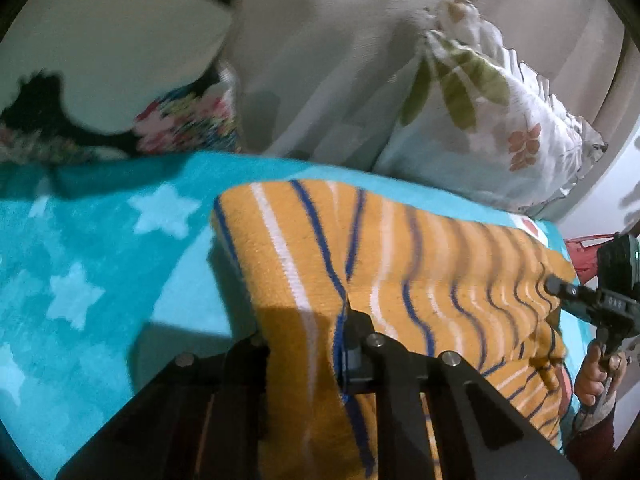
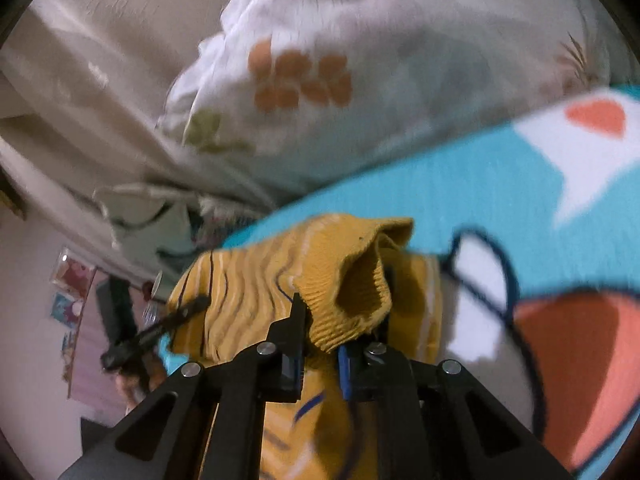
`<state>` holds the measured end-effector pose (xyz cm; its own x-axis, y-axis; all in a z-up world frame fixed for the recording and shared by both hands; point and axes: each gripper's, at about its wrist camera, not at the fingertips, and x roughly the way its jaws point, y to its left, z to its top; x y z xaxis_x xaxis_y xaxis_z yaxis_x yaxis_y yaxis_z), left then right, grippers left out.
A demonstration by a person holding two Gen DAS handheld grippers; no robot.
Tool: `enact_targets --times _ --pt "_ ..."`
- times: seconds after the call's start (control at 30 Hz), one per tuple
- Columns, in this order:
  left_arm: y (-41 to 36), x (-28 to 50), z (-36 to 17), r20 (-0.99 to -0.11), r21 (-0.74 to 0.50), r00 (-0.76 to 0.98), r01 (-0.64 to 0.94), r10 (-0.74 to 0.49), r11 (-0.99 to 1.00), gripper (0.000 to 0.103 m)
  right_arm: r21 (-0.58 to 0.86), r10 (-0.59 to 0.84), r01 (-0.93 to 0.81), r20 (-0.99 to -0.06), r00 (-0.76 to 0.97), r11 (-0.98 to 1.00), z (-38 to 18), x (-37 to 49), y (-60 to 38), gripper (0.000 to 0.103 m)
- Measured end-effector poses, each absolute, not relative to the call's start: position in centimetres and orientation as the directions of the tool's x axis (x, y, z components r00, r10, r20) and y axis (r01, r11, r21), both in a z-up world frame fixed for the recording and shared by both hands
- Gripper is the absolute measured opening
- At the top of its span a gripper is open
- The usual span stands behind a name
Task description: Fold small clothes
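Observation:
A small mustard-yellow knit garment [image 1: 400, 264] with blue and white stripes is stretched out above a turquoise blanket [image 1: 92, 264]. My left gripper [image 1: 308, 332] is shut on its near edge, and cloth drapes over the fingers. My right gripper [image 1: 552, 286] shows at the far right of the left wrist view, clamped on the opposite edge. In the right wrist view my right gripper [image 2: 340, 320] is shut on the garment's ribbed hem [image 2: 360, 292]. The left gripper [image 2: 196, 304] shows there at the garment's far side.
A white pillow [image 1: 492, 128] with leaf and flower prints lies behind the garment, against beige curtains [image 1: 320, 60]. A floral cushion [image 1: 188, 120] sits at the back left. The blanket has white stars and a cartoon print [image 2: 560, 320].

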<state>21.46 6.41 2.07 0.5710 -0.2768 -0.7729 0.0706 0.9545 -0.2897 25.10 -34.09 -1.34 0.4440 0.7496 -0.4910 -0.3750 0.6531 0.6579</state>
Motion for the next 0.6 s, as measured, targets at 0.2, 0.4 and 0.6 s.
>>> enact_targets --times 0.2,0.4,0.6 --pt "7.9 20.0 1.5 -0.785 -0.246 0.573 0.057 -0.234 0.967 0.023 0.585 0.63 -0.31 -0.486 0.606 0.75 -1.1 21.6 -39.0 0.077" --pt "12.2 17.9 2.7 -0.639 -0.449 0.686 0.036 -0.349 0.893 0.082 0.683 0.745 -0.347 -0.45 0.492 0.642 -2.7 23.1 -39.3 0.086" --pt "13.1 19.2 1.0 -0.632 -0.506 0.641 0.084 -0.435 0.859 0.09 0.673 0.78 -0.402 -0.477 0.405 0.621 -4.4 24.9 -35.3 0.095"
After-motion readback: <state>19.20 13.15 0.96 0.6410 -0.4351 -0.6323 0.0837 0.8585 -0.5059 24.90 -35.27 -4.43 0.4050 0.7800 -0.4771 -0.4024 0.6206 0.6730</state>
